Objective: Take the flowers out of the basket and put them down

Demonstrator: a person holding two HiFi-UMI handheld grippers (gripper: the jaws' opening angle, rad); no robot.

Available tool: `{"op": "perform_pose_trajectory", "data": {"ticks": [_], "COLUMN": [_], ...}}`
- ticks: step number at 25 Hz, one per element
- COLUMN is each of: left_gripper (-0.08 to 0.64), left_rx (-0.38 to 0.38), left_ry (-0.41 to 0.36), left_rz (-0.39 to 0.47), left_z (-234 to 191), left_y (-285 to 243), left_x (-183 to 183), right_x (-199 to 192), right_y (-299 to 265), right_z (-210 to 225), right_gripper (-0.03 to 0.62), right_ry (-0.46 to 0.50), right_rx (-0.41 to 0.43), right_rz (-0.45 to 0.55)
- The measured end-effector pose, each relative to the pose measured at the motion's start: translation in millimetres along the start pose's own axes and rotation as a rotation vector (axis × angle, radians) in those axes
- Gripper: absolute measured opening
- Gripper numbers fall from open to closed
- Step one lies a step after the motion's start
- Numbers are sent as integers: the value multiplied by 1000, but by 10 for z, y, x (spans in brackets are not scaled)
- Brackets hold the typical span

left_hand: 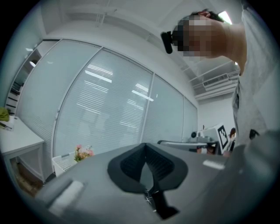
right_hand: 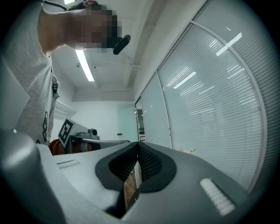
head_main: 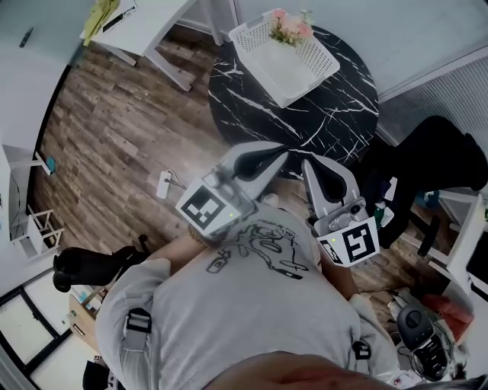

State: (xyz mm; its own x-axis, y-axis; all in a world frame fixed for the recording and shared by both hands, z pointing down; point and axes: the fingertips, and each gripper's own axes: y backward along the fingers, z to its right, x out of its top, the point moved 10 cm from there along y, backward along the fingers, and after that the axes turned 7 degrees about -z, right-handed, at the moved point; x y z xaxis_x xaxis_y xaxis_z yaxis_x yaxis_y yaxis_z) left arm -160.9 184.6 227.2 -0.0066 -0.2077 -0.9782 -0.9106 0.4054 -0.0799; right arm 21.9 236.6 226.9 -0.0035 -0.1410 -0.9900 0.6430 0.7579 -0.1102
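Observation:
A white plastic basket point(head_main: 305, 65) stands on the far side of a round black marble table point(head_main: 335, 114). Pink flowers point(head_main: 290, 28) sit at its far end. Both grippers are held level near the table's near edge, well short of the basket. My left gripper point(head_main: 280, 154) is shut with nothing in it, and so is my right gripper point(head_main: 309, 166). In the left gripper view the shut jaws point(left_hand: 145, 148) point past the basket point(left_hand: 63, 162) and flowers point(left_hand: 83, 153) at the lower left. The right gripper view shows shut jaws point(right_hand: 138, 148) and a faint bit of the flowers point(right_hand: 188, 151).
A white desk point(head_main: 145, 23) stands at the upper left and a black chair point(head_main: 427, 167) at the right of the table. A small white shelf point(head_main: 30, 228) is at the left edge. A glass wall with blinds point(left_hand: 109, 100) runs behind the table.

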Motion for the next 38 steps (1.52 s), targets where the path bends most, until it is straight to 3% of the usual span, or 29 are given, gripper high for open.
{"op": "perform_pose_trajectory", "data": {"ticks": [24,38], "left_gripper": [3,3], "left_rx": [-72,-119], "left_ry": [7,7], "left_rz": [-50,-115], "left_z": [-1922,-2695], "left_y": [-574,-792], "left_x": [253,170], "right_x": [114,-26], "right_y": [-1641,-2265], "right_z": [956,1278], "right_gripper": [6,6], "right_ry": [-14,-27], "right_rx": [-61,-119], "right_rz": [-46,-90]}}
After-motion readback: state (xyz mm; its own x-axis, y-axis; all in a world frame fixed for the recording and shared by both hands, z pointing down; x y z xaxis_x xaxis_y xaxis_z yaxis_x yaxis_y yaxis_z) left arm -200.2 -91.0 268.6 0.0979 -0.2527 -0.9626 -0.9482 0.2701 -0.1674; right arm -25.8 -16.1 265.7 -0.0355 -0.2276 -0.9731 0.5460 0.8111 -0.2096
